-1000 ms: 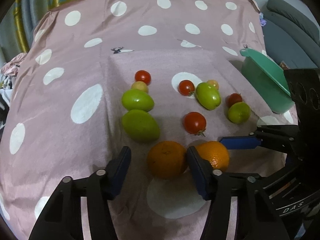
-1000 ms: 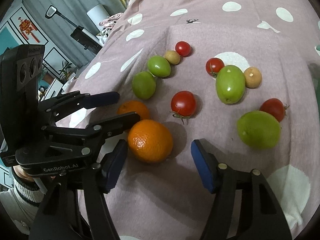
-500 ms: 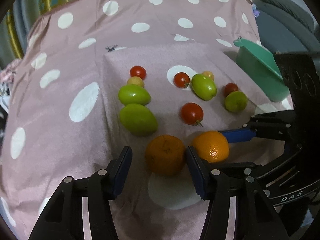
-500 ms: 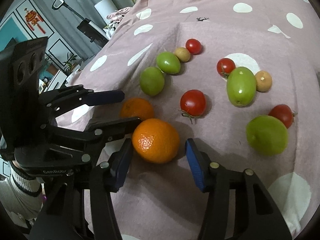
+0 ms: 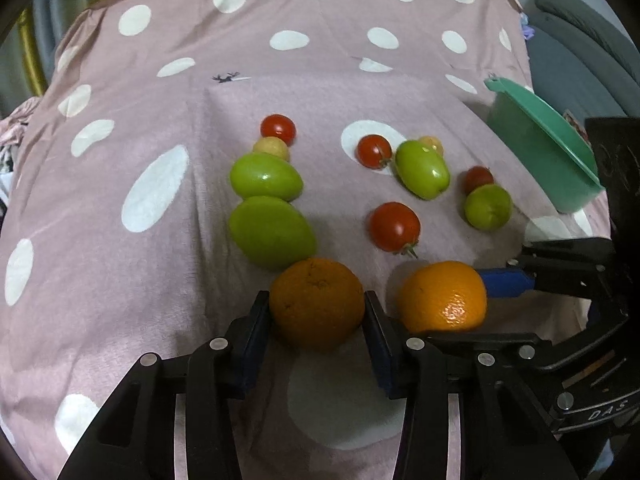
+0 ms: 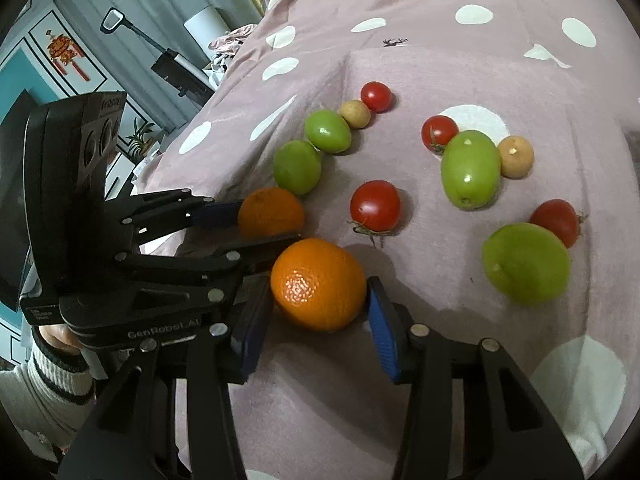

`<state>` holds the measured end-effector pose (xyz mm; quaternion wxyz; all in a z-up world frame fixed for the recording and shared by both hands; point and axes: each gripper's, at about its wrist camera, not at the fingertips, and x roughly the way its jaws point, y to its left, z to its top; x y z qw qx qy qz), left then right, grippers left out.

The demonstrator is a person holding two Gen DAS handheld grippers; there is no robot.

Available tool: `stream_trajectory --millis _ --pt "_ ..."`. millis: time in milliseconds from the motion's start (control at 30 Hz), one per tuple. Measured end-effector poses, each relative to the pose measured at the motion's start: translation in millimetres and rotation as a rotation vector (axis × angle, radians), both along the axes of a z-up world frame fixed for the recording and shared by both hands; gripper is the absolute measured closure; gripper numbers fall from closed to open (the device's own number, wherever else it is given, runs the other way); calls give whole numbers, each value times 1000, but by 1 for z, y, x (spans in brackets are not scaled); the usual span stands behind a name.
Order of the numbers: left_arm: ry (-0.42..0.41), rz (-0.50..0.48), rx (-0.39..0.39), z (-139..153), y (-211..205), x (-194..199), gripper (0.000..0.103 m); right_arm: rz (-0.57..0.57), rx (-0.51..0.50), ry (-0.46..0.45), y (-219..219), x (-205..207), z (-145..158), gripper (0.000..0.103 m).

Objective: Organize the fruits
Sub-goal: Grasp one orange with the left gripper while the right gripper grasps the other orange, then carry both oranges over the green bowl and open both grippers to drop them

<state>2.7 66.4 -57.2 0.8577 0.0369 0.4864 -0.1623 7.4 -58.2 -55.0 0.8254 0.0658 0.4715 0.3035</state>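
Observation:
Two oranges lie side by side on a pink polka-dot cloth. My left gripper (image 5: 317, 322) is shut on the darker orange (image 5: 316, 302), its pads touching both sides. My right gripper (image 6: 320, 306) is shut on the brighter orange (image 6: 318, 283), which also shows in the left wrist view (image 5: 442, 296). Beyond them lie several green fruits, such as one (image 5: 270, 230) just behind the darker orange, several red tomatoes, such as one (image 5: 394, 226), and small tan fruits (image 6: 516, 156).
A green plastic bowl (image 5: 548, 148) stands at the cloth's right edge in the left wrist view. A grey chair (image 5: 580, 40) is behind it. The left gripper's body (image 6: 100, 208) fills the left of the right wrist view.
Both grippers have moved forward and closed from open onto their oranges. The other fruits have not moved.

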Motion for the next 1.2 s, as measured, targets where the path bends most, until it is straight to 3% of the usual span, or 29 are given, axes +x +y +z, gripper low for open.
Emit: stream_trajectory --millis 533,1200 --pt "-68 65 -52 31 -6 -12 58 -92 60 -72 -39 -24 26 56" --pt "-150 5 -51 75 -73 -8 58 -236 140 -216 -115 -42 61 56"
